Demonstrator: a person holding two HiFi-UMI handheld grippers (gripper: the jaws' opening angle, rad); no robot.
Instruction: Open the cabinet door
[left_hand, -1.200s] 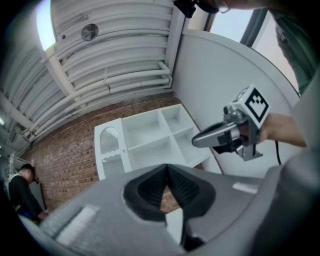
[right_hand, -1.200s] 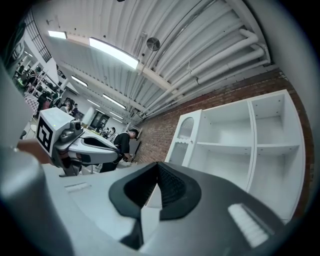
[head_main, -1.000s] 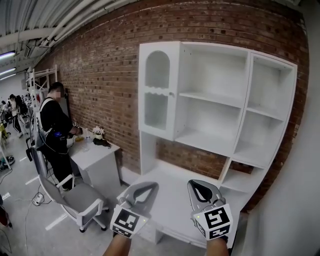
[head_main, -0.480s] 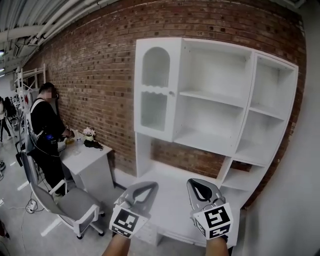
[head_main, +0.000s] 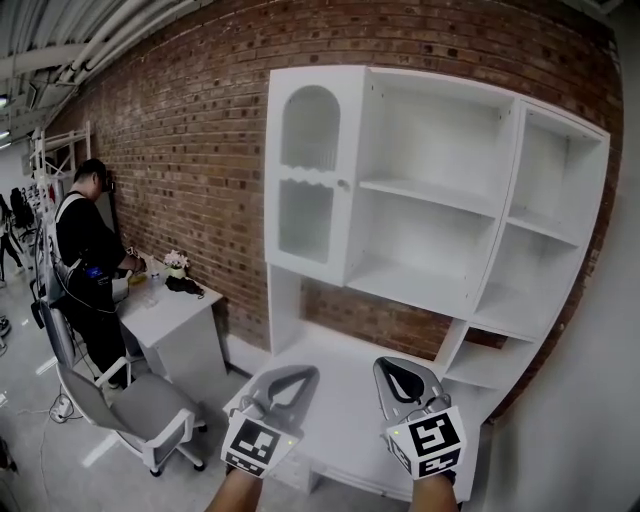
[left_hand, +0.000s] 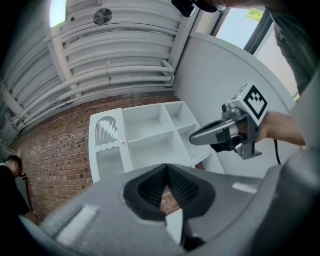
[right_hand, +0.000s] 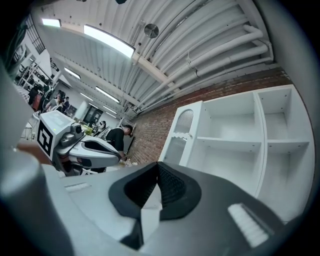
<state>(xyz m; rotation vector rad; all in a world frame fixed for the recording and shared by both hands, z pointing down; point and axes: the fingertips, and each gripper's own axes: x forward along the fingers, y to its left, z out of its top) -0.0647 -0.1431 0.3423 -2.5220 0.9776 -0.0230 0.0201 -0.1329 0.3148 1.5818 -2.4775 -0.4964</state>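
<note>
While I watch through the head camera, the brick wall fills most of the far side, running off to the left. Against it stands the white cabinet, a tall unit of open shelves with a flat desk top under it.

The cabinet door is on the unit's left section, a white frame with an arched pane above and a square pane below. It sits flush with the front of that section, so I read it as closed. Both grippers are well apart from it, low and near in my view.

Further left a small white desk stands against the wall with a few small items on it that I cannot make out. A grey and white chair sits in front of that desk, and a person in dark clothes stands at its left end, facing it.

My left gripper points up toward the cabinet; in its own view the jaws meet at the tips with nothing held between them. My right gripper, just beside it, shows the same: jaws together and empty.

A small knob sits on the door's right edge, about halfway up.
</note>
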